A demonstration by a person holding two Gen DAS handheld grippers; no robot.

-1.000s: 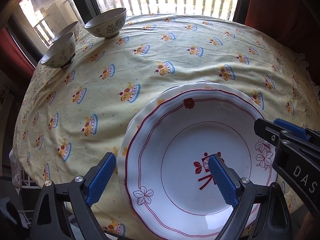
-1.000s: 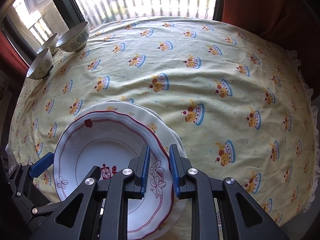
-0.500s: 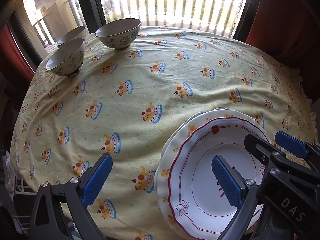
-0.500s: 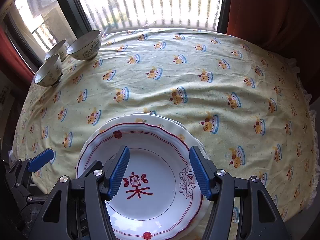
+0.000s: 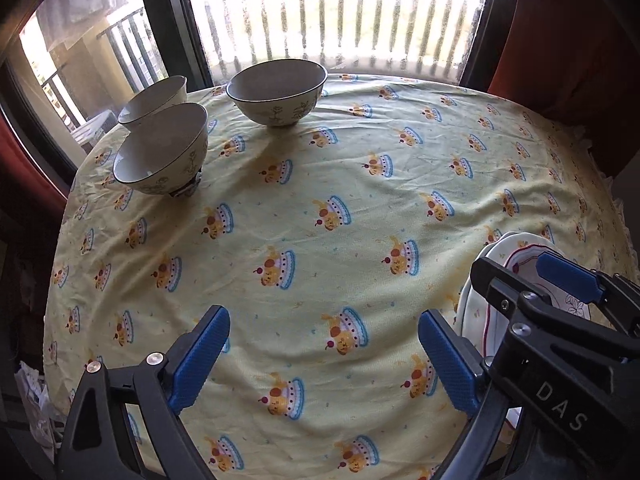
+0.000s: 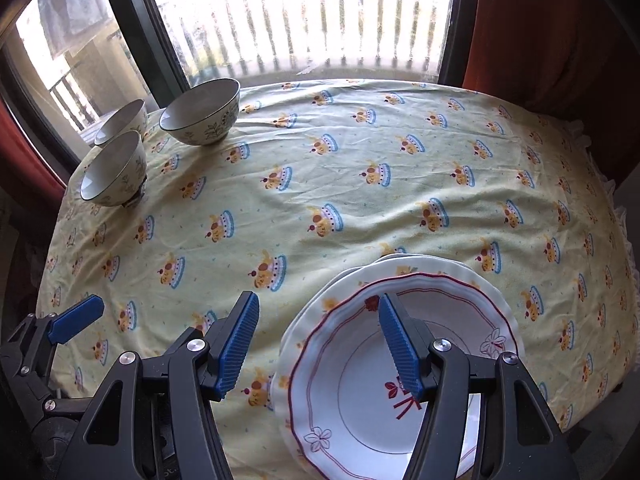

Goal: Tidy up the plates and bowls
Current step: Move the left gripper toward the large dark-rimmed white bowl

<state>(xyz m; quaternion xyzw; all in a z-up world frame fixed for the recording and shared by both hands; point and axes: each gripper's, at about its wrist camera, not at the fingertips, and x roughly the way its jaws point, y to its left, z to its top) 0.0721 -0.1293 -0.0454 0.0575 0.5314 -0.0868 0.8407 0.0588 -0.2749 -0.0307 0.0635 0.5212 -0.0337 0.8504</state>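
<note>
Plate stack on tablecloth, near edge; three bowls far left of stack, by window.

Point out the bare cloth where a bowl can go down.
Free: the wide middle of the tablecloth between the three bowls and the plate stack, plus the far right side by the curtain. Crowded: the far left corner and the near edge.

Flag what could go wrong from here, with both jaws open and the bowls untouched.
1. The near bowl seems perched on a small dark object, so a grasp might tip it.
2. The plate stack sits by the table's near edge; either gripper could nudge it off.
3. The wrinkled tablecloth might drag if bowls are slid.
</note>
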